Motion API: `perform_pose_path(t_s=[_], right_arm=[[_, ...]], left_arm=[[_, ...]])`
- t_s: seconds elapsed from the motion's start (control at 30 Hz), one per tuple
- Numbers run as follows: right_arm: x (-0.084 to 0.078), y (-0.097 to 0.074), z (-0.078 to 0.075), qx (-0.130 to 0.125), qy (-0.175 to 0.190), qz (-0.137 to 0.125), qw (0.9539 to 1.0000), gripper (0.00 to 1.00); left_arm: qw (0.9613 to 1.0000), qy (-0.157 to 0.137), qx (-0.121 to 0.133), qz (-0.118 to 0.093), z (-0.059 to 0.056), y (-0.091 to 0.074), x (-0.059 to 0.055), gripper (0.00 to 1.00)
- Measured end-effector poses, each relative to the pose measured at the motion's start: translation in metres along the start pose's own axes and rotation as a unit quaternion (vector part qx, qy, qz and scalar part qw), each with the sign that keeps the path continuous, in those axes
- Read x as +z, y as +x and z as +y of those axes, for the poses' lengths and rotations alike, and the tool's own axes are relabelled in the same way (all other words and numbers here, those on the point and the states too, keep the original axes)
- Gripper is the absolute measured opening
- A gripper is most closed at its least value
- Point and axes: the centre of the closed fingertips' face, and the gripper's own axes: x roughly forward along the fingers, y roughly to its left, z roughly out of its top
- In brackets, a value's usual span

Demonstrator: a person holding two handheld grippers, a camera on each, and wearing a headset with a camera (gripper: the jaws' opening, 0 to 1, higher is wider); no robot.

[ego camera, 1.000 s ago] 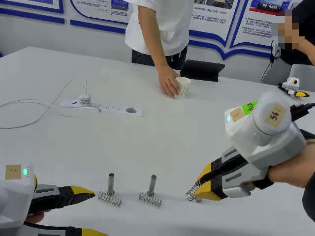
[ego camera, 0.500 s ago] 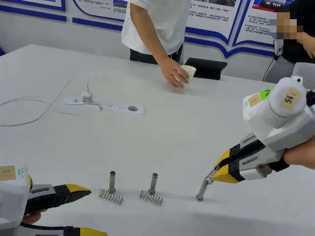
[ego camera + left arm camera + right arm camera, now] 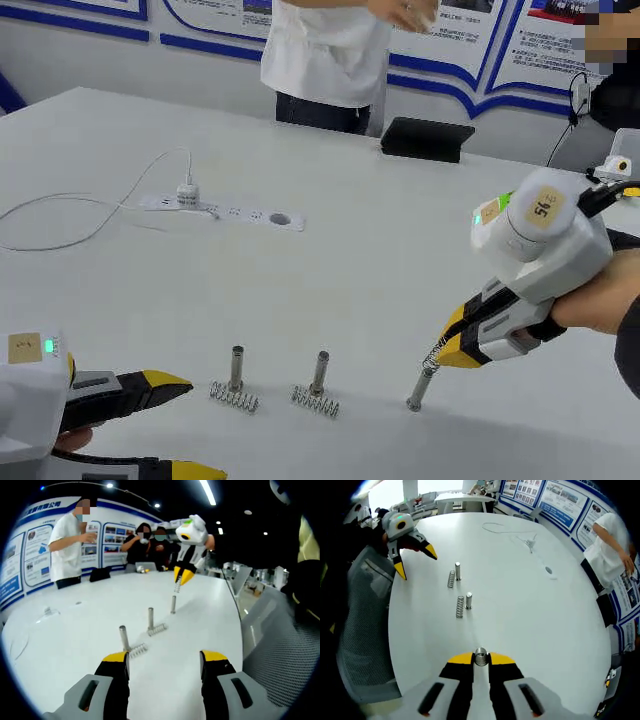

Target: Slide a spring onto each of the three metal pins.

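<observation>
Rightward, shows the right gripper (image 3: 447,352) with jaws pressed together on the held spring (image 3: 433,355), slanting down toward the tilted pin (image 3: 420,388). Puts the coil's lower end at that pin's top, without settling whether the two touch. Sets the middle pin (image 3: 320,371) and the left pin (image 3: 237,366) upright in a row beside it, with the first loose spring (image 3: 234,397) and the second loose spring (image 3: 315,402) lying flat just beside their bases. Places the left gripper (image 3: 205,427) low at the near left, jaws spread and holding nothing, well apart from the pins. Lays everything on a white table (image 3: 330,270), with a power strip (image 3: 235,213) and its white cable (image 3: 60,215) farther back, a black flat case (image 3: 427,140) near the far edge, a person in a white shirt (image 3: 325,50) behind it, and blue-bordered posters (image 3: 470,40) on the wall. From the right gripper view, looks along the held spring (image 3: 480,656) end-on, as a ring between the yellow tips, with the two upright pins beyond. From the left gripper view, gives the side profile instead: three pins receding in a row, the right gripper (image 3: 181,577) above the farthest, the coil hanging from its tips, and a mesh chair (image 3: 280,645) at the right.
</observation>
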Motion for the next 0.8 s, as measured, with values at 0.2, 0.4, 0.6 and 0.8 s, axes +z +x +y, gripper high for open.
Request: perform_pose_path(t_s=[0.2, 0.4, 0.6, 0.8], right_arm=[[-0.006, 0.006, -0.003, 0.006, 0.002, 0.017, 0.9998, 0.12], [-0.011, 0.012, -0.005, 0.009, 0.001, 0.031, 0.9995, 0.12], [-0.012, 0.018, -0.004, 0.016, 0.001, 0.038, 0.9992, 0.12], [-0.015, 0.028, -0.003, 0.025, 0.004, 0.049, 0.9985, 0.12]], left_arm=[[1.0, -0.001, 0.003, -0.002, 0.001, -0.001, 0.0, 0.58], [1.0, -0.002, 0.004, -0.002, 0.0, -0.001, -0.001, 0.58], [1.0, -0.004, 0.005, -0.002, 0.0, -0.001, -0.002, 0.58], [1.0, -0.005, 0.004, 0.0, -0.001, -0.001, -0.003, 0.58]])
